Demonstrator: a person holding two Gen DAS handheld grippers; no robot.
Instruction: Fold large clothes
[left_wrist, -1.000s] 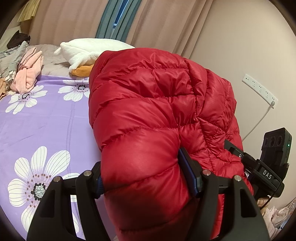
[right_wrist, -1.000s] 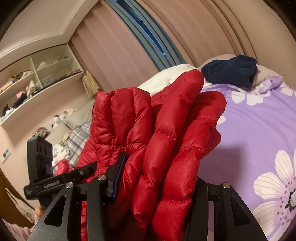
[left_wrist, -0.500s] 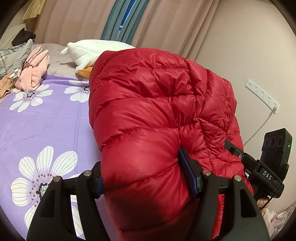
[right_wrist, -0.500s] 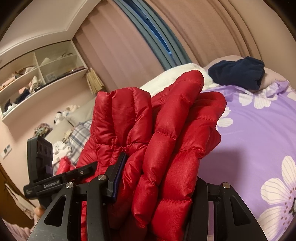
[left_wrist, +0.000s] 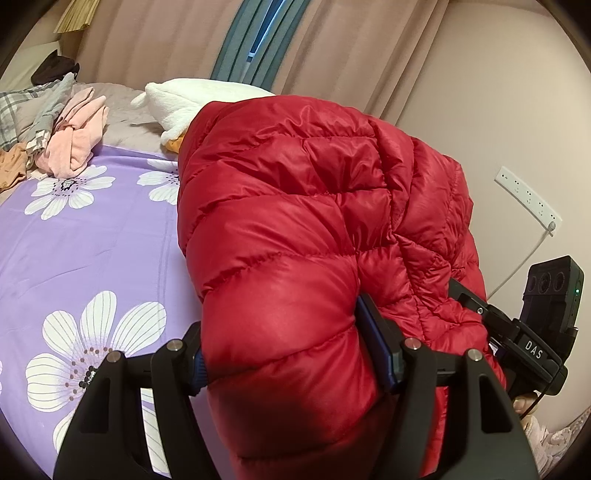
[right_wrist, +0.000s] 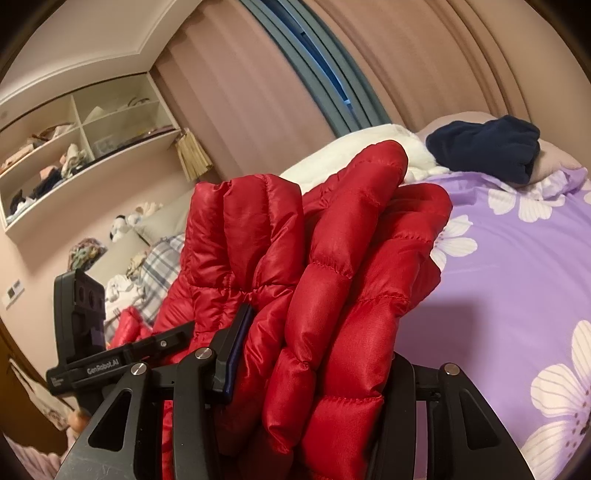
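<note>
A bulky red puffer jacket (left_wrist: 295, 229) is held up above the bed. My left gripper (left_wrist: 291, 354) is shut on a thick fold of it; the jacket fills the space between the fingers and hides their tips. My right gripper (right_wrist: 310, 354) is shut on another bunched fold of the same jacket (right_wrist: 317, 258). The right gripper also shows at the right edge of the left wrist view (left_wrist: 517, 332), and the left gripper at the left of the right wrist view (right_wrist: 110, 362). The jacket hangs between the two.
The bed has a purple flowered sheet (left_wrist: 92, 236). A white plush pillow (left_wrist: 184, 103), pink clothes (left_wrist: 74, 144) and a dark blue garment (right_wrist: 484, 147) lie near its head. Wall shelves (right_wrist: 81, 147) are on the left, a power strip (left_wrist: 528, 195) on the right wall.
Both grippers keep their grip on the jacket. The views have shifted slightly, with the bed sliding right in the left view and down in the right view.
</note>
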